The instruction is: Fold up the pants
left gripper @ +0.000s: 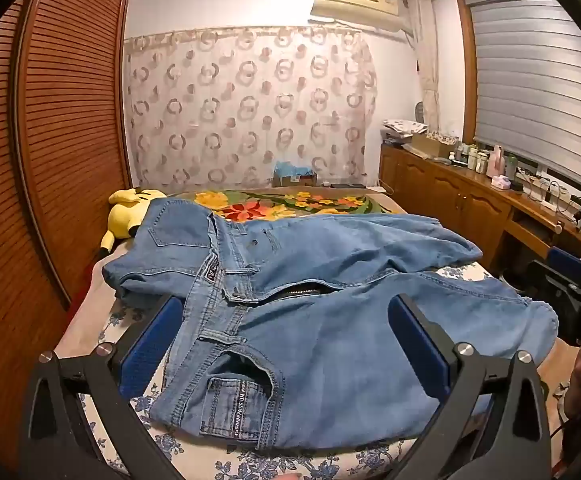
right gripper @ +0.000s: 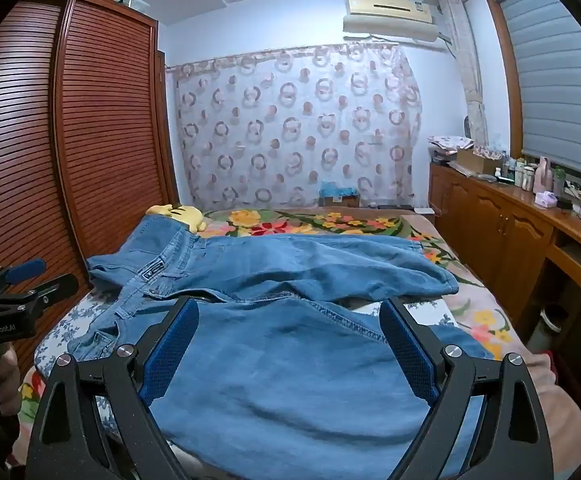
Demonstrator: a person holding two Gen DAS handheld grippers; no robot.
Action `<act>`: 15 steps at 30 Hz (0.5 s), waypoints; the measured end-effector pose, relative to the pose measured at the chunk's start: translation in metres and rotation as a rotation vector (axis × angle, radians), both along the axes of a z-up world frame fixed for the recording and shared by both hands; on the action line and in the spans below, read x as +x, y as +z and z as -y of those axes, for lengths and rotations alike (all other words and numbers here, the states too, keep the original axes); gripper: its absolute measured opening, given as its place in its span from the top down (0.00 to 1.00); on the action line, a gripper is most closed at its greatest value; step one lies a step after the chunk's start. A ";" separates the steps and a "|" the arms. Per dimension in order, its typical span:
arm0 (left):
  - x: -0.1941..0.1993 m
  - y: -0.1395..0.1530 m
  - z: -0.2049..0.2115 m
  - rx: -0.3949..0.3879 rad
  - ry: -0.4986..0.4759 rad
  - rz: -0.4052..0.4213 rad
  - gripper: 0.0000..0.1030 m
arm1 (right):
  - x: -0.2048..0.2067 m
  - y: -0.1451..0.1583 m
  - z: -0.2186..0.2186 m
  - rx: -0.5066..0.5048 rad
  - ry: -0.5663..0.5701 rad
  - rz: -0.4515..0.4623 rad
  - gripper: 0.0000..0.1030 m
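Across the bed (left gripper: 90, 312), the blue jeans (left gripper: 330, 320) lie spread and unfolded, with their long axis running side to side as both wrist cameras look at them: waistband toward nine o'clock, legs trailing off toward three o'clock. The far leg (right gripper: 330, 264) lies beyond the near one (right gripper: 290, 380), a dark gap between them at the open zip.

Left gripper (left gripper: 286, 328) hangs just over the waistband and front coin pocket, jaws spread wide, nothing between the blue pads. Right gripper (right gripper: 288, 328) hovers over the near leg, likewise released and empty. So the left hand is nearer the waist end and the right nearer the leg end; I judge that the coming move turns on this split, each taking its own end of the near edge.

Toward twelve o'clock lies free bed under a floral blanket (left gripper: 282, 202), room for carrying the near leg over onto the far one. A yellow plush toy (left gripper: 126, 212) sits at about ten o'clock, touching the waist corner. At nine o'clock the louvred wardrobe (left gripper: 50, 120) stands close beside the bed, so room there is tight.
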State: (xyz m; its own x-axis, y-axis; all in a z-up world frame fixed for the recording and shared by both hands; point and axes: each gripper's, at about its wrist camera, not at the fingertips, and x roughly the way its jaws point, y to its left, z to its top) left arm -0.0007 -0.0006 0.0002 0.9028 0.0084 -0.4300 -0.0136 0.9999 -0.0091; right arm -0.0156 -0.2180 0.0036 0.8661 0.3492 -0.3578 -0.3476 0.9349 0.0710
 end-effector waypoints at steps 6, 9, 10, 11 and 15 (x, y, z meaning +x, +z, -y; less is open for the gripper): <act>-0.001 0.000 0.000 -0.008 0.000 -0.005 0.00 | 0.000 0.000 -0.001 -0.003 0.001 0.005 0.10; -0.002 0.001 0.002 -0.004 -0.001 0.000 0.00 | -0.001 0.000 -0.001 -0.004 0.002 0.004 0.10; -0.003 0.002 0.005 -0.002 -0.004 -0.004 0.00 | -0.001 0.000 -0.001 -0.004 0.001 0.005 0.10; -0.003 0.002 0.006 -0.001 -0.005 -0.003 0.00 | -0.001 0.000 0.000 -0.005 -0.001 0.005 0.10; -0.001 0.005 0.004 -0.003 -0.008 -0.001 0.00 | -0.001 0.000 0.000 -0.005 0.000 0.006 0.10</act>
